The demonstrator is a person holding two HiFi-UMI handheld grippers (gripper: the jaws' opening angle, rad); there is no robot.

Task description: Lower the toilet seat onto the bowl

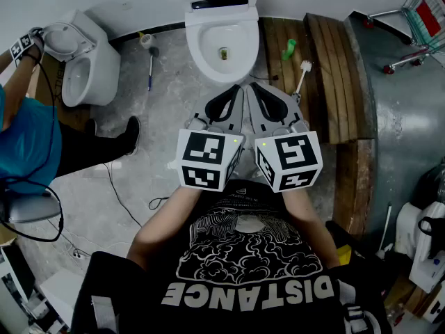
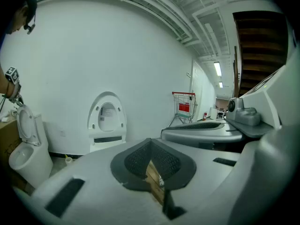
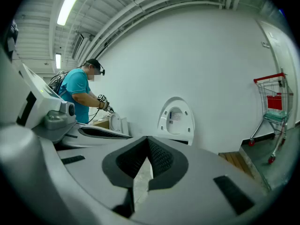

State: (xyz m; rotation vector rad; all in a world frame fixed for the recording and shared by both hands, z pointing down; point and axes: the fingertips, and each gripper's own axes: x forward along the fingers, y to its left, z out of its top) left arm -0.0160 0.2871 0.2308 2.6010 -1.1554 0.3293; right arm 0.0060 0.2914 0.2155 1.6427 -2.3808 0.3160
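Both tools are clenched on nothing. The left tool [image 1: 233,96] and right tool [image 1: 259,92] sit side by side, almost touching, with their tips aimed at the toilet bowl [image 1: 224,47] just ahead. The toilet seat [image 2: 92,119] stands upright behind the bowl, close against the white wall, its long axis vertical and its oval ring facing the tools. It lies centred between the two hands, so neither is clearly nearer. The coming move likely calls for a reach forward and up to its top edge. Seat and bowl look smooth, glossy and white, and the floor [image 1: 167,117] is mottled grey.
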